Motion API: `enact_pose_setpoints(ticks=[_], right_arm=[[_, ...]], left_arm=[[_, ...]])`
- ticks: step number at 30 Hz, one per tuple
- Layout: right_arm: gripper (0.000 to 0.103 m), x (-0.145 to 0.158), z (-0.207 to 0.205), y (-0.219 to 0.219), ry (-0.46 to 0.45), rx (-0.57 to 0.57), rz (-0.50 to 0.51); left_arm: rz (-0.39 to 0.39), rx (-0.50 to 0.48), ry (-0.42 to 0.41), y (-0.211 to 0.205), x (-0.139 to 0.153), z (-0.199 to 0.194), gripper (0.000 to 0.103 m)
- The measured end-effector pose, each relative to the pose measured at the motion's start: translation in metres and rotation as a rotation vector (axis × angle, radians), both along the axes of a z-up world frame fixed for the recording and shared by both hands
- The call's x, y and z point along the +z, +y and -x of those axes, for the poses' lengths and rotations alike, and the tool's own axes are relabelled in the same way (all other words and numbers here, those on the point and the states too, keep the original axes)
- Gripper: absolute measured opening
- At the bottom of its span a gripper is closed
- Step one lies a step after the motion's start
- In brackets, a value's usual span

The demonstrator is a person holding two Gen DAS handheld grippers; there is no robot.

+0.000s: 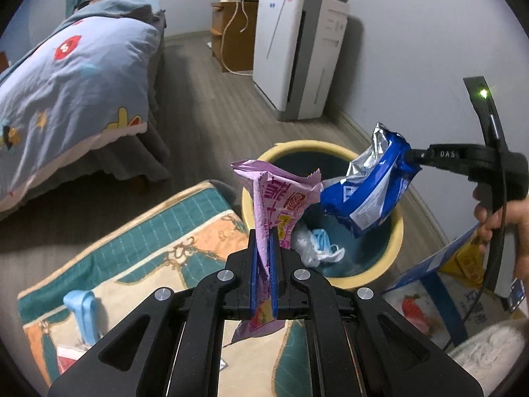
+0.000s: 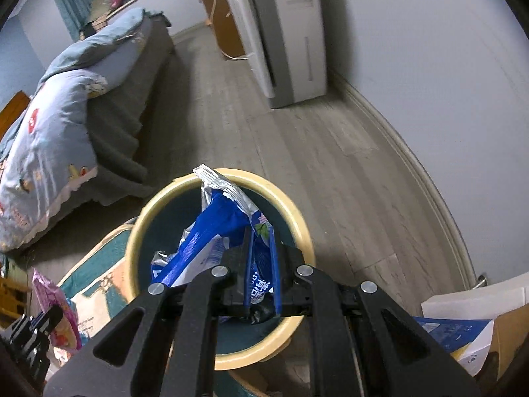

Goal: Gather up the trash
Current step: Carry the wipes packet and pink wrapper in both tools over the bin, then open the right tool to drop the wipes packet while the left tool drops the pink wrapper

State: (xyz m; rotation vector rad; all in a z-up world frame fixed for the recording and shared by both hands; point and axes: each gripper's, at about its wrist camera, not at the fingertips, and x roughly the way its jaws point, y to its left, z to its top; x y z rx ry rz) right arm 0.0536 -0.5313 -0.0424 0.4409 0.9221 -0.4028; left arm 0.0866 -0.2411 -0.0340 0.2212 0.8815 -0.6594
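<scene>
My left gripper (image 1: 263, 244) is shut on a pink snack wrapper (image 1: 277, 195), held upright at the near left rim of the round bin (image 1: 398, 231), yellow-rimmed and dark teal inside. My right gripper (image 2: 261, 241) is shut on a crumpled blue and silver snack bag (image 2: 215, 228), which hangs over the bin's (image 2: 165, 198) opening. In the left wrist view that blue bag (image 1: 370, 192) and the right gripper (image 1: 413, 157) come in from the right above the bin, a hand (image 1: 496, 218) on the handle. White and blue crumpled trash (image 1: 317, 244) lies in the bin's bottom.
A patterned teal and cream mat (image 1: 132, 264) lies left of the bin, with a blue clip-like object (image 1: 82, 311) on it. A bed with a blue quilt (image 1: 66, 82) stands at left, a white appliance (image 1: 297, 53) by the wall. Boxes and packaging (image 2: 469, 327) sit right of the bin.
</scene>
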Motion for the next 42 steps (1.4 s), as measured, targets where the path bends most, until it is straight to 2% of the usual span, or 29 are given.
enact_pose_setpoints(ticks=[6,10,17,23,25,26,29,30,31,34,36,39,40,41,42], right_arm=[[0.009,-0.002,-0.006,0.006,0.012,-0.005,0.023],[0.009,-0.001,-0.012,0.015,0.033,-0.003,0.087],[0.009,-0.011,-0.016,0.018,0.088,0.005,0.134],[0.012,-0.015,-0.019,0.021,0.104,0.012,0.144],[0.013,-0.015,-0.02,0.021,0.106,0.012,0.144],[0.015,-0.016,-0.02,0.021,0.107,0.013,0.144],[0.016,-0.016,-0.021,0.022,0.107,0.017,0.143],[0.016,-0.016,-0.021,0.022,0.106,0.017,0.142],[0.018,-0.016,-0.021,0.023,0.106,0.018,0.14],[0.029,-0.016,-0.02,0.024,0.105,0.024,0.134],[0.037,-0.014,-0.02,0.026,0.099,0.029,0.134],[0.06,-0.008,-0.019,0.029,0.083,0.032,0.141],[0.072,-0.006,-0.019,0.03,0.079,0.032,0.146],[0.082,-0.003,-0.019,0.032,0.074,0.031,0.15],[0.086,-0.001,-0.018,0.034,0.07,0.03,0.152]], left_arm=[[-0.034,-0.004,-0.02,-0.012,-0.008,0.0,0.007],[-0.068,0.001,-0.039,-0.027,-0.018,-0.003,0.007],[-0.12,-0.048,-0.072,-0.061,-0.041,-0.003,0.007],[-0.099,-0.07,-0.055,-0.076,-0.053,-0.005,0.009],[-0.101,-0.077,-0.062,-0.078,-0.054,-0.004,0.012],[-0.1,-0.079,-0.062,-0.077,-0.054,-0.005,0.016],[-0.081,-0.069,-0.067,-0.074,-0.051,-0.006,0.041],[-0.074,-0.062,-0.072,-0.073,-0.049,-0.006,0.047],[-0.069,-0.061,-0.074,-0.072,-0.048,-0.006,0.047],[-0.071,-0.06,-0.08,-0.071,-0.046,-0.005,0.055],[-0.074,-0.057,-0.085,-0.07,-0.046,-0.004,0.064],[-0.082,-0.039,-0.103,-0.065,-0.043,-0.002,0.083],[-0.085,-0.03,-0.113,-0.063,-0.041,-0.002,0.086],[-0.09,-0.015,-0.129,-0.06,-0.039,0.0,0.093],[-0.092,-0.006,-0.138,-0.058,-0.038,0.0,0.093]])
